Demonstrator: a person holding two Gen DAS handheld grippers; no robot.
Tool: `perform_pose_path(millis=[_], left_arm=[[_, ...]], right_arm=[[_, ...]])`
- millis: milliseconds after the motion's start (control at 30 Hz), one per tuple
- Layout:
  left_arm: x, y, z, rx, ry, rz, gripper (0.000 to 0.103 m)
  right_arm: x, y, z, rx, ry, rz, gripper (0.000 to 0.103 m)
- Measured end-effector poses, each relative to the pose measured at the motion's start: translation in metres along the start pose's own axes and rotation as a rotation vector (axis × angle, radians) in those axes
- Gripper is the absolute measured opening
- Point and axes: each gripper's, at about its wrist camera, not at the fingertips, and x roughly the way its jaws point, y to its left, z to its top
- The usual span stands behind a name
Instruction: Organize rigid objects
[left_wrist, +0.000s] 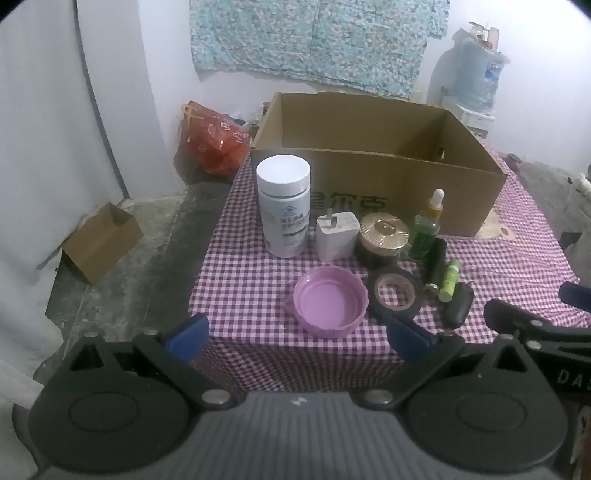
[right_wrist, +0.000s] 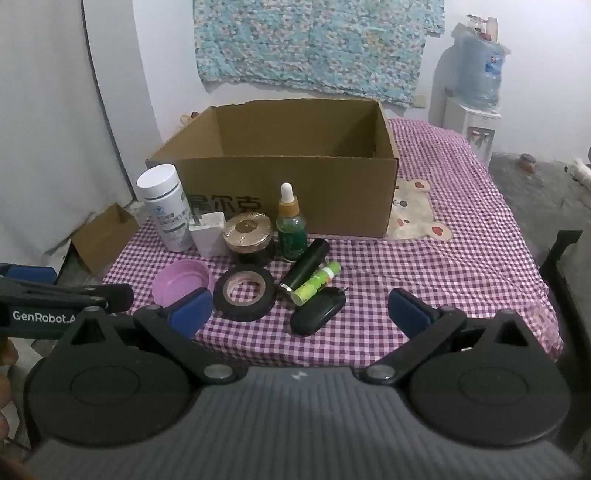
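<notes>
- Cardboard open box (right_wrist: 295, 192) at back of the checked-cloth desk (right_wrist: 461, 266), nothing seen inside.
- In front, clustered: white plastic bottle (left_wrist: 283, 206), white charger plug (left_wrist: 337, 236), gold-lidded jar (left_wrist: 382, 236), green dropper bottle (left_wrist: 426, 229), pink plastic lid (left_wrist: 330, 301), black tape roll (left_wrist: 395, 293).
- My left jaws (left_wrist: 295, 334) spread wide, nothing held.
- My right jaws (right_wrist: 299, 314) also wide, nothing held.

The cardboard box (right_wrist: 295, 192) carries large dark Chinese characters on its front wall, partly hidden behind the bottles; the visible ones seem to read "尔克". The left gripper (right_wrist: 44, 317) shows white lettering "GenRobot.A", cut off by the right gripper. The white bottle (left_wrist: 283, 206) has a blue-printed label, too blurred to read.
</notes>
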Motion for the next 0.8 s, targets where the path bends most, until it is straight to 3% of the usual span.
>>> perform_pose_path(millis=[800], left_arm=[[0.0017,0.0017,0.0010,-0.002,0.000,0.005,0.103]], right_arm=[[-0.0007,0.0021,-0.0005,-0.008,-0.007,0.006,0.102]])
